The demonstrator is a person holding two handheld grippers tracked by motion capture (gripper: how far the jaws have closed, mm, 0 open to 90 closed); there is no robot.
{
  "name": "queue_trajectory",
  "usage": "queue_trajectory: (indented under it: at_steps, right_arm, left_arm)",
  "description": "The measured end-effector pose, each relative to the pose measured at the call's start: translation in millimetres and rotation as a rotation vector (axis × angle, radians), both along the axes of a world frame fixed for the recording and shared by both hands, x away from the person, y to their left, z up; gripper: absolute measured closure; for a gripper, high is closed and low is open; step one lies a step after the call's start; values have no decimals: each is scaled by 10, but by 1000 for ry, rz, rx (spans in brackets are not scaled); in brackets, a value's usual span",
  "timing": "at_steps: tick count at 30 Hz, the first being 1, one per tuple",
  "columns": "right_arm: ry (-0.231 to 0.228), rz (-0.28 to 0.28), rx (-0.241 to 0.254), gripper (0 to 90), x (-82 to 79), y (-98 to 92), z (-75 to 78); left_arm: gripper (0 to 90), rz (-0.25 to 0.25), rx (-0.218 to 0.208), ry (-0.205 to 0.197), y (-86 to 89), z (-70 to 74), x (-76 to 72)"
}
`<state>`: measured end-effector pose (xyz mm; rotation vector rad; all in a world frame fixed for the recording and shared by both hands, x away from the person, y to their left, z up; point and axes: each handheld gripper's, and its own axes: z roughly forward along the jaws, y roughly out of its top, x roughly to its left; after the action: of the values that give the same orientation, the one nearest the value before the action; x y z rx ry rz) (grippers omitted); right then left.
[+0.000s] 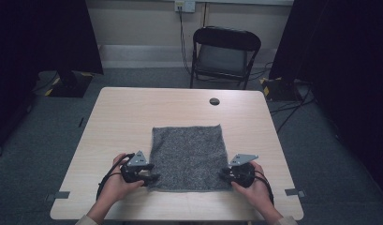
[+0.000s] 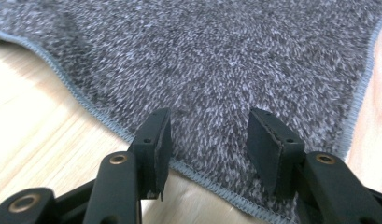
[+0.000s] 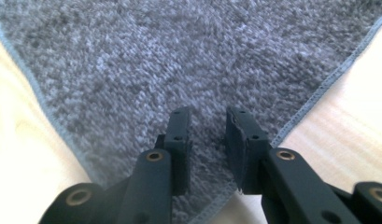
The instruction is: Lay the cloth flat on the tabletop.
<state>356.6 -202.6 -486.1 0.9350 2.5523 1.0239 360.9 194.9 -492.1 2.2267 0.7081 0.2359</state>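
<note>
Two grippers sit at the near corners of the grey cloth [image 1: 188, 157] on the counter [image 1: 128, 112].
The left gripper [image 1: 149, 174] and right gripper [image 1: 225, 174] have jaws apart over the cloth; next they must pinch the corners.

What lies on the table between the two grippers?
In the high view, the near edge of the grey cloth spans the stretch between the left gripper and the right gripper; nothing else lies there.

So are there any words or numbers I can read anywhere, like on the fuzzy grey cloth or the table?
None can be read.
Grey cloth: plain fuzzy fabric with a stitched edge, no tag or print.
Table: bare pale wood, no writing.
Left gripper and right gripper: black, no markings visible.
Wall socket: too small and blurred to read.
</note>
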Motion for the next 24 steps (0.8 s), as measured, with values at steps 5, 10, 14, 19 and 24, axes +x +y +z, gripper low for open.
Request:
queue_trajectory:
  at_steps: [5,10,14,19,24]
  right_arm:
    - [20,6,11,675,-134,8,4]
    - [2,-6,46,605,-139,14,74]
    - [-50,-13,91,528,-42,52,182]
    - [-67,17,106,424,110,162,173]
    - [-47,48,84,385,198,314,54]
  left_arm:
    - [518,-14,33,11,7,39,-69]
    - [419,40,-10,-5,41,101,-23]
    - [367,133,-83,-33,127,172,122]
    - [273,180,-89,-48,173,167,293]
    - [253,204,-74,-35,162,73,412]
